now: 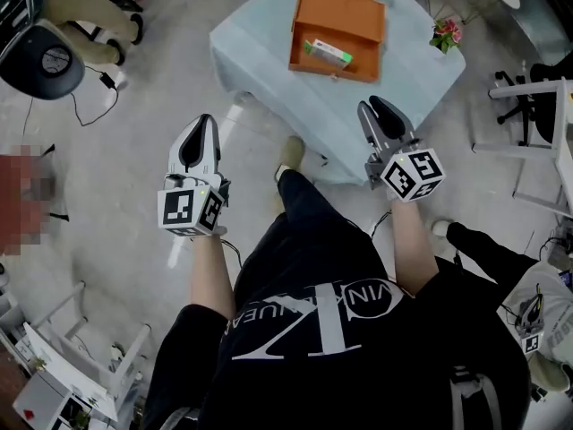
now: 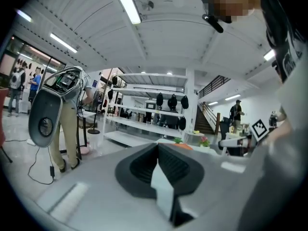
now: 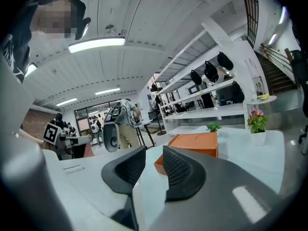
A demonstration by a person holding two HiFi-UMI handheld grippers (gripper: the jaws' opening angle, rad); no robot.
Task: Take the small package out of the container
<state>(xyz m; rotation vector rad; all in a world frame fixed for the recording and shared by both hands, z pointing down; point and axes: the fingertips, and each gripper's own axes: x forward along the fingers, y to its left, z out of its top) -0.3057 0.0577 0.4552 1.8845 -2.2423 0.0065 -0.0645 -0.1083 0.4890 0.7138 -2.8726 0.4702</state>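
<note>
Orange container holds the small package, likely light, stiff card to pinch across its narrow width; right gripper gapes empty, left gripper seems pressed shut, both well short.

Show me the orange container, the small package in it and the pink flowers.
orange container [image 1: 345, 16]: head view, its bare floor.
small package [image 1: 327, 54]: head view, its middle.
pink flowers [image 1: 446, 32]: head view, the blooms.

Green-white package inside orange container
</note>
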